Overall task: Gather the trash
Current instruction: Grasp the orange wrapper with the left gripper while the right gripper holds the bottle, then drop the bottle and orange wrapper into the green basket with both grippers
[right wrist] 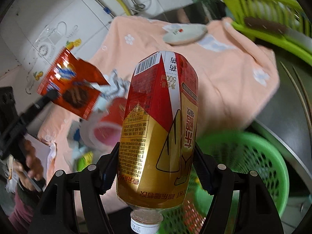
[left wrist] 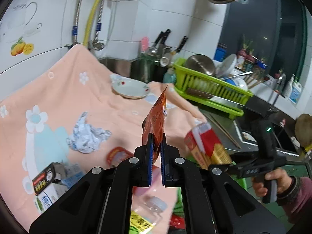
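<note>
Right tongs (right wrist: 156, 167) clamp the bottle (right wrist: 159, 128), cap toward the camera, green basket (right wrist: 253, 156) just below-right; left tongs (left wrist: 156, 152) pinch the orange wrapper (left wrist: 157, 120), farther off.

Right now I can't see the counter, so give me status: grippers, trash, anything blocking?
Left gripper shut on orange wrapper. Right gripper clamped on red-gold bottle. Green basket below right, path clear. Crumpled paper left on cloth.

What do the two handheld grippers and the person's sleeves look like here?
Both are matte black plastic. The left gripper has blue pads on its fingers and round silver pins on its linkages. The right gripper has the same pins, a pistol-style handle and a small green light. The sleeve is dark maroon.
</note>
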The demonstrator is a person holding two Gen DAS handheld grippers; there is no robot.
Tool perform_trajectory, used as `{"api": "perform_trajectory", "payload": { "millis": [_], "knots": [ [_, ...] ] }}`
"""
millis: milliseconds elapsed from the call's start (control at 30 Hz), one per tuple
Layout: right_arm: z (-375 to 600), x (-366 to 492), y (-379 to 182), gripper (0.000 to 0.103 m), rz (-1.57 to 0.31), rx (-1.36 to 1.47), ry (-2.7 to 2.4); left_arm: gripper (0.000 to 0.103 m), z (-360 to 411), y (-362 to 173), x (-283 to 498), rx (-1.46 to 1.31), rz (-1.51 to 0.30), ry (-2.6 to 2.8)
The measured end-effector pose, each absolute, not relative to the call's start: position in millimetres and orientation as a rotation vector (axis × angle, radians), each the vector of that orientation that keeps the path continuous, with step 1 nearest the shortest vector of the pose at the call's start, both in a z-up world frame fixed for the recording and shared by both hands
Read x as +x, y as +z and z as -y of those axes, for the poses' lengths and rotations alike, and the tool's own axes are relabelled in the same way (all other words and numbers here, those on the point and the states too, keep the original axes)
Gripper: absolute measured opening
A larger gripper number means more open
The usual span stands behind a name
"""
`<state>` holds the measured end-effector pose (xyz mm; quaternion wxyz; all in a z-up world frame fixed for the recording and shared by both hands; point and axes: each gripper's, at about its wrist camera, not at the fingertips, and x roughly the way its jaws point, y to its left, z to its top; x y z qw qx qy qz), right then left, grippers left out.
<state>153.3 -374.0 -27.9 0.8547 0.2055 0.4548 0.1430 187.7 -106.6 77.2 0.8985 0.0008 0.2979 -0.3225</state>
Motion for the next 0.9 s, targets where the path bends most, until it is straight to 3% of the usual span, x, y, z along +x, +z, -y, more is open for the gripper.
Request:
{"api": "perform_trajectory", "payload": {
  "millis": [433,900],
  "knots": [
    [403,121,-136,0.067,-1.223,0.410,0.109,0.005,149,58,147,-0.007,-0.650,-0.792],
    [418,125,-160,0.069,-1.254,0.408,0.058,0.005,183,21,135,-0.020,-0.739,-0.862]
  ]
}}
